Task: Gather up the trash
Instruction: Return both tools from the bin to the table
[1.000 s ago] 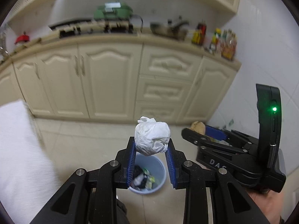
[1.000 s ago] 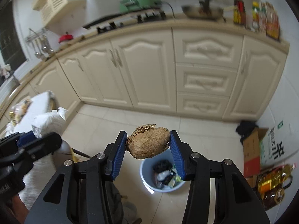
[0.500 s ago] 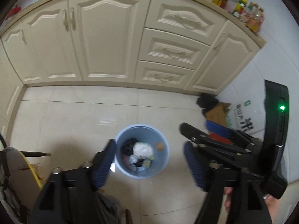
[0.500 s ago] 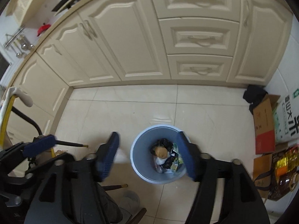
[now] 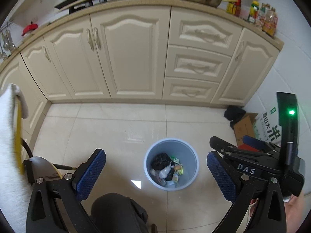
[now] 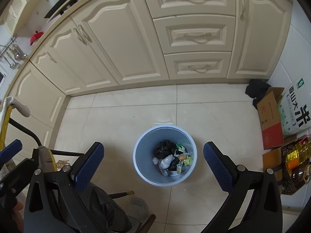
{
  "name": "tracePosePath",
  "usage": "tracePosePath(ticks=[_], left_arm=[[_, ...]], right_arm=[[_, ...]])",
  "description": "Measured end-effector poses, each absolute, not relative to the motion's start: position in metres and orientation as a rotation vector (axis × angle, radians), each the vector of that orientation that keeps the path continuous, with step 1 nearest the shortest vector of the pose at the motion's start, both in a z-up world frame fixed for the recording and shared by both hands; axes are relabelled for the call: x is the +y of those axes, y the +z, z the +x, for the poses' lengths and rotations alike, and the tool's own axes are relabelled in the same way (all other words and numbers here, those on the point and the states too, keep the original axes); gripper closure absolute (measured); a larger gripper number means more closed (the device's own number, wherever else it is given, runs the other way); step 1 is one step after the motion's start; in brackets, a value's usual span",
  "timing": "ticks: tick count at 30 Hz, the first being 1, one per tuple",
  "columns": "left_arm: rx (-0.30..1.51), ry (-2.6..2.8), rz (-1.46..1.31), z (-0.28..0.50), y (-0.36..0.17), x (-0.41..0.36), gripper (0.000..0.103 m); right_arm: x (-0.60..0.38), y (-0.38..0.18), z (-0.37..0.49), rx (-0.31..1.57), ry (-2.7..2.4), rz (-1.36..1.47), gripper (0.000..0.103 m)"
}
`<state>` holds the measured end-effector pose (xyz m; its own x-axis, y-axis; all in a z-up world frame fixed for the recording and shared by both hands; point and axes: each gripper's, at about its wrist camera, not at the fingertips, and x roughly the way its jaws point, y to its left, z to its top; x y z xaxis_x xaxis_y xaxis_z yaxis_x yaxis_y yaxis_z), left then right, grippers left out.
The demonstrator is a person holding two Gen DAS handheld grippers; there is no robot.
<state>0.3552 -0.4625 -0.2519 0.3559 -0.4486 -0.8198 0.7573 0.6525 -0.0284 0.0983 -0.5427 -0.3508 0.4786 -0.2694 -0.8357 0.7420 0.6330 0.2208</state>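
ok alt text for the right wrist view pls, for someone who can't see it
The right gripper hangs with its blue-padded jaws wide open and empty above a pale blue trash bin on a tiled kitchen floor, the bin holding mixed trash. Cream cabinets run behind it; a cardboard box sits at right.

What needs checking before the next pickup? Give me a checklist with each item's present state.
1. Left gripper empty: ok, its jaws have just been opening and nothing sits between the blue fingers.
2. Right gripper empty: ok, its jaws have also just been opening, with nothing between them.
3. Trash inside the blue bin: ok, the white wad and the brown lump lie among the rubbish.
4. Bin upright on the floor: ok.
5. Nothing spilled around the bin: ok on the tiles in view.
6. More trash left to collect: cannot tell, none shows in these views.
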Motion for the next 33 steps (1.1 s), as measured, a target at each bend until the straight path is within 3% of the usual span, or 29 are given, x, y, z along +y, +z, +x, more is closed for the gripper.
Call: tracePosePath(ticks=[16,24,33], left_arm=[[0.636,-0.7,0.189,0.313,-0.129,-0.227,0.001],[0.533,-0.491,0.069,0.307,-0.11,-0.094,0.001],[0.518,-0.208,-0.018,0.316,-0.127,0.022,0.001]], right_arm=[[-0.427,-0.227,0.17,0.701,-0.468,0.451,0.0],[-0.328,-0.174,0.235,0.653,-0.284,0.317,0.0],[-0.214,-0.158,0.312,0.651,-0.11,0.16,0.0]])
